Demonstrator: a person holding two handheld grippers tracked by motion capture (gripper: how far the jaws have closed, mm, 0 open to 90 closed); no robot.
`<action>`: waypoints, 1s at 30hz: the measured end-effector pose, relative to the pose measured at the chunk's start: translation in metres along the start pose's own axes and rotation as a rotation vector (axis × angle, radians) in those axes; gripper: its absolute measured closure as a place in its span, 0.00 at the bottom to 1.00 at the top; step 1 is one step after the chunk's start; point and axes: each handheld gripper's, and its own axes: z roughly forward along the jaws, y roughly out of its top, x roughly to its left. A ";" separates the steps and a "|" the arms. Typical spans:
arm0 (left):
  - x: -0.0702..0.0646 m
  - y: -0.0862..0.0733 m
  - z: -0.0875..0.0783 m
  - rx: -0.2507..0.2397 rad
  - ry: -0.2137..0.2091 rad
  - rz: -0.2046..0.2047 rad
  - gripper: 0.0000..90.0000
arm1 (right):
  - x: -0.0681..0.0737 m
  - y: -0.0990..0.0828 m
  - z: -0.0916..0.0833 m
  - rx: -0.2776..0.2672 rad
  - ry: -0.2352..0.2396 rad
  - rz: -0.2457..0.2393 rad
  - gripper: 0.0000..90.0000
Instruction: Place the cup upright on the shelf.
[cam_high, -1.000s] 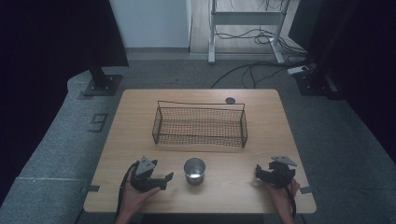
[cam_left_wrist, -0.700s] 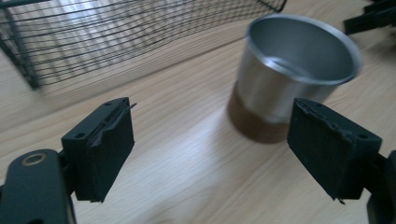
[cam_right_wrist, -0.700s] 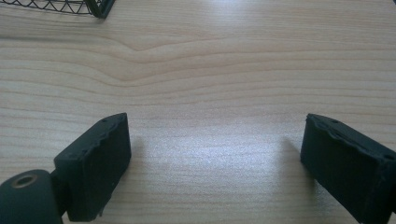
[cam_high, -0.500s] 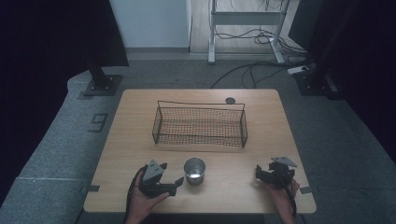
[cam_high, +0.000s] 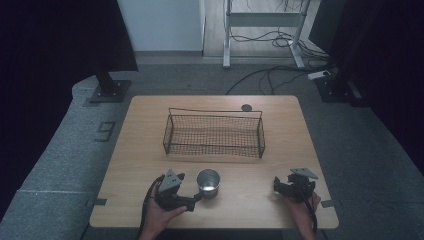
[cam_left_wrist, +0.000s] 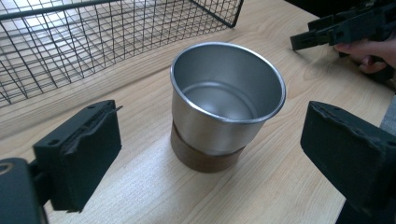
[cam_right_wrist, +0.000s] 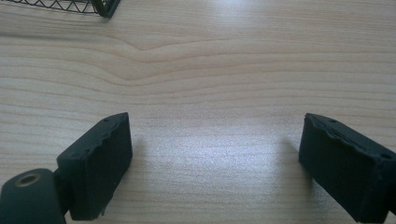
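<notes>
In the right gripper view, the right gripper (cam_right_wrist: 215, 163) is seen from behind its own two black jaws, which rise from the bottom edge and are held wide apart, with nothing between them but bare wood. The left jaw is shown as a dark padded block with a worn, ragged inner edge, and a round brass-coloured socket is seen on the body below it. The right jaw is cut off by the lower right corner. The table (cam_right_wrist: 219, 74) is covered by a pale wood grain that runs across the picture. A soft shadow is cast beside each jaw. At the top left corner, a small corner of a black wire basket (cam_right_wrist: 103, 6) is seen resting on the table.
</notes>
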 end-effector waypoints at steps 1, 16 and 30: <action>0.000 0.000 0.000 0.000 0.000 0.000 0.04 | 0.000 0.000 0.000 0.001 0.000 0.000 0.11; -0.006 0.008 0.031 0.059 -0.053 0.010 0.00 | 0.000 0.000 0.000 0.001 0.000 0.000 0.11; -0.015 0.008 0.063 0.108 0.000 0.043 0.05 | 0.000 0.000 0.000 -0.001 -0.001 0.001 0.11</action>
